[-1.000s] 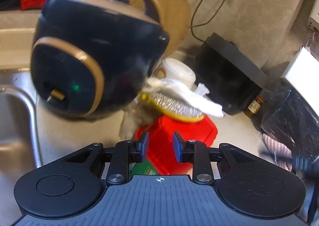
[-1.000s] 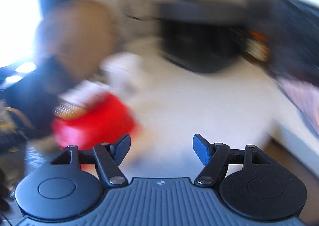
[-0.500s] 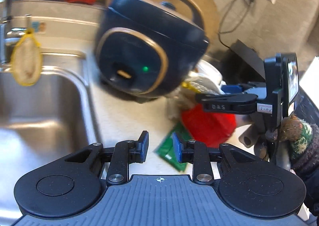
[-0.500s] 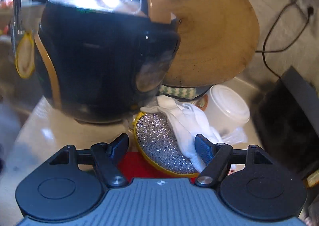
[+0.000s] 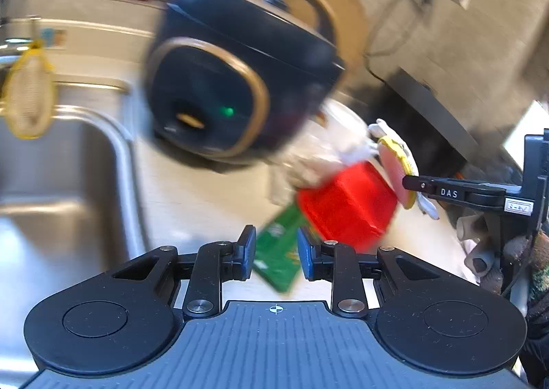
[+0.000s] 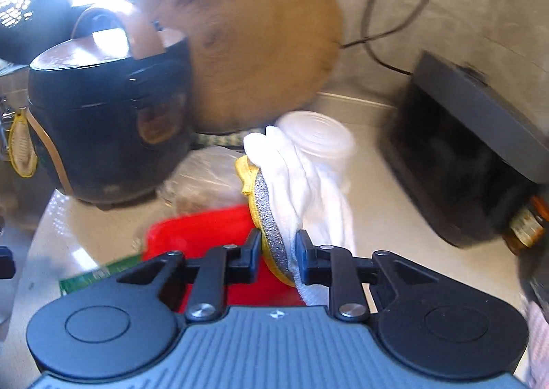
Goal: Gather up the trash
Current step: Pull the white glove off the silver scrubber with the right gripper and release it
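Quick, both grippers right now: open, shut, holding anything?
Left gripper: part open, green packet between the jaws, grip unclear.
Right gripper: jaws just closed onto the scouring pad and white cloth.

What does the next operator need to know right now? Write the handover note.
Right hand-held gripper: jaws have just been closing, now shut on the yellow-edged scrubbing pad with the white cloth draped over it, above the red box.
Left hand-held gripper: part open, green packet between the fingers; contact unclear through blur.
Everything lies on the counter beside the black rice cooker, right of the sink.
Done: pad gripped.
Left: carry it off, then collect packet and box. No bin in view.
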`<state>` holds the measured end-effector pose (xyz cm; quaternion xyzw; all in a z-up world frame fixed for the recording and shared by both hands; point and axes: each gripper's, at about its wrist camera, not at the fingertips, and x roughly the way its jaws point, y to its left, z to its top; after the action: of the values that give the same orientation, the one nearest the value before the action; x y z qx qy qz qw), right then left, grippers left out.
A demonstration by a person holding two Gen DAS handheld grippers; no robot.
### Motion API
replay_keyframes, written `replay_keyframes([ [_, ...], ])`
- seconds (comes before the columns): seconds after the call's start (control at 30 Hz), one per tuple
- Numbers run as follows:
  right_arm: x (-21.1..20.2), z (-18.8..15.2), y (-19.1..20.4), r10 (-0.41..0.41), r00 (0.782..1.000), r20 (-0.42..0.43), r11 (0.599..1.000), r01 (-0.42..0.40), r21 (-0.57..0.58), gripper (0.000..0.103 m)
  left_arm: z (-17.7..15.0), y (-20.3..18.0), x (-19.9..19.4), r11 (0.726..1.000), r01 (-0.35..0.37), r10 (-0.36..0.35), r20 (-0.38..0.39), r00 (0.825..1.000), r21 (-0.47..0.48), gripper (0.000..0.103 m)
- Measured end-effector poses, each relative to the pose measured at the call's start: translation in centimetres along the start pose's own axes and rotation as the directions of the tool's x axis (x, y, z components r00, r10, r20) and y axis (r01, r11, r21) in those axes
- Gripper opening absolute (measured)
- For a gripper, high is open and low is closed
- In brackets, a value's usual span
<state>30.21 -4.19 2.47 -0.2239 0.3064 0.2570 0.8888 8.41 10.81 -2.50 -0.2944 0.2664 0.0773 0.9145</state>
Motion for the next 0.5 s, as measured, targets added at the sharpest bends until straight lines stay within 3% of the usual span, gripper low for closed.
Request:
replay_keyframes([
  [0.2, -2.5, -4.2, -3.4, -0.066, 0.997, -0.042, 0.994, 0.07, 0.082, 0.018, -0.1, -3.2, 2.8, 0.992, 0.099, -0.092, -0.084, 0.992, 0.077, 0.03],
  [0.37, -4.3, -8.6, -2.7, 0.072, 0.992, -0.099, 0.987, -0.057, 0.147, 0.021, -0.6, -5.9, 4.7, 0.976, 0.17, -0.15, -0.146, 0.978, 0.133, 0.03],
  [0.5, -5.0, -10.8, -1.5, 0.138, 0.986, -0.094, 0.975, -0.119, 0.186, 0.035, -1.1, -7.5, 5.9, 0.965, 0.199, -0.167, -0.186, 0.968, 0.171, 0.03],
])
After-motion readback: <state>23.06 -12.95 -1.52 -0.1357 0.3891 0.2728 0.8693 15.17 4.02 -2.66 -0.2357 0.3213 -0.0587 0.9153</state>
